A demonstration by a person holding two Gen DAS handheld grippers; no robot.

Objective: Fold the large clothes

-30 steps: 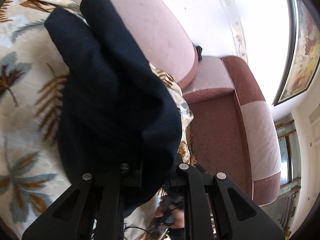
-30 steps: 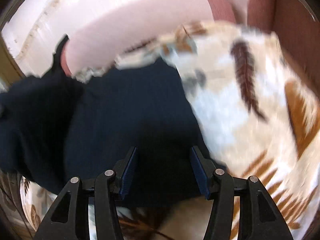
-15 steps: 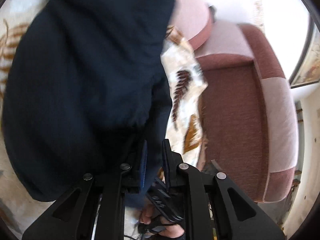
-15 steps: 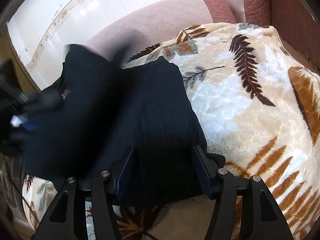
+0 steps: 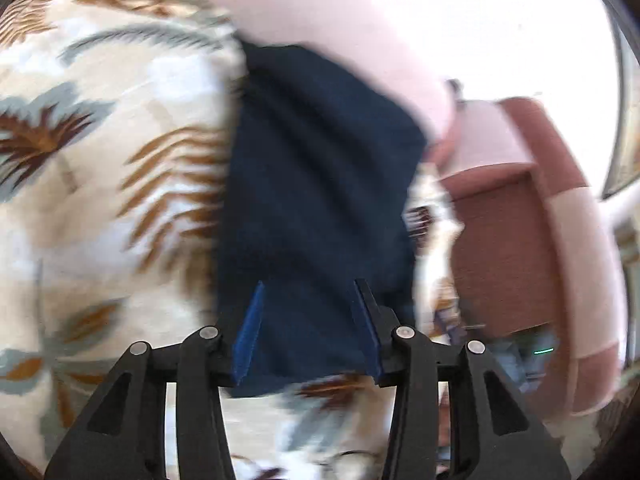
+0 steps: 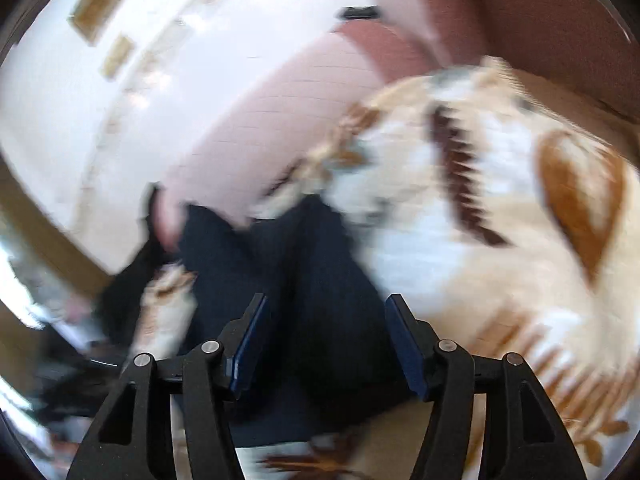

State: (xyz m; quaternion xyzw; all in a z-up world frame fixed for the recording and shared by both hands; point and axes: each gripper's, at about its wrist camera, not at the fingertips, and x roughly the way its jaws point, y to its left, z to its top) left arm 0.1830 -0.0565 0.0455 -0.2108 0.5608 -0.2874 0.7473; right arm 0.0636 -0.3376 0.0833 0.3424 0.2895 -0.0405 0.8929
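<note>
left gripper (image 5: 308, 320): let go, now spread | right gripper (image 6: 326, 336): spread, empty | dark garment (image 5: 320, 184): dropped folded at blanket (image 5: 100, 160) edge | fold done

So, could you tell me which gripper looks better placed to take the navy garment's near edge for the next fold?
Probably the left gripper: it is open, with the navy garment lying centred between its fingers.

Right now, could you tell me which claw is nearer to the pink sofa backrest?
Neither clearly; blur hides any difference. The left claw and the right claw are both open over the near end of the dark garment, with the backrest beyond its far edge.
</note>
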